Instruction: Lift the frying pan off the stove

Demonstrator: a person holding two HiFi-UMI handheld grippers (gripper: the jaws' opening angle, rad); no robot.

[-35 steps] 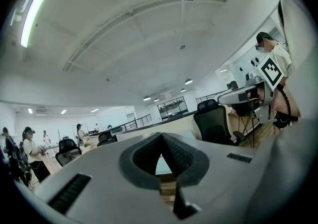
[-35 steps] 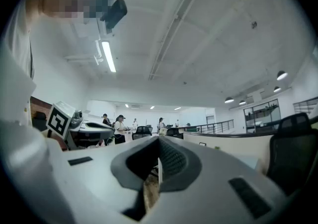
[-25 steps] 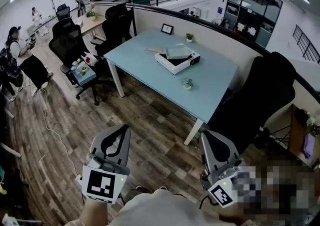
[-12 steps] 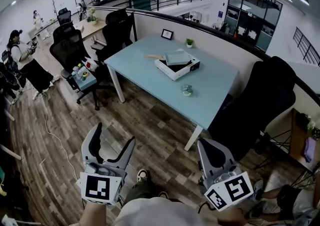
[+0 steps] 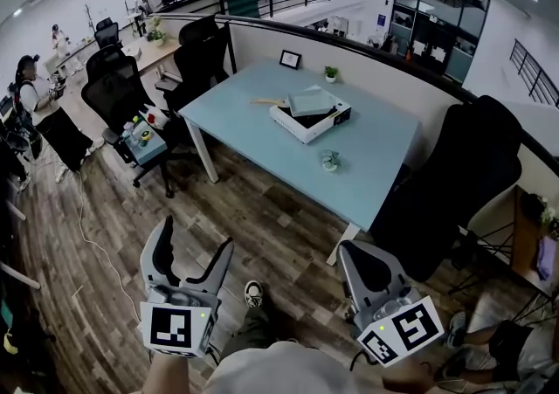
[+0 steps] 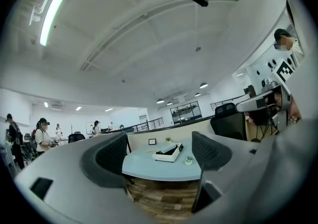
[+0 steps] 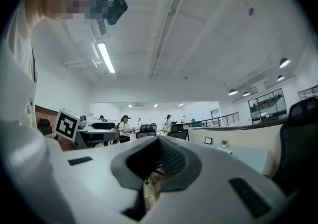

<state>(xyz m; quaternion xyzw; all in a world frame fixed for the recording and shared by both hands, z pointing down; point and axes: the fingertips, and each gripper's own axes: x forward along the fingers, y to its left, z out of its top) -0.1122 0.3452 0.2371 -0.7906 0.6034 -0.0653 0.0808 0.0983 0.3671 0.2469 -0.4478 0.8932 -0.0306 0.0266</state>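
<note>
The left gripper [image 5: 196, 237] has its jaws spread wide. They have just been opening, and nothing is between them. The right gripper [image 5: 356, 254] is clenched shut and empty. The frying pan [image 5: 310, 100] is small and hard to make out. It shows as a flat greyish shape on the white stove [image 5: 307, 120], far off on the blue table [image 5: 376, 165], well apart from both grippers. Bare wooden floor [image 5: 262, 209] lies between. A black chair [image 5: 454, 174] stands at the table's right.
</note>
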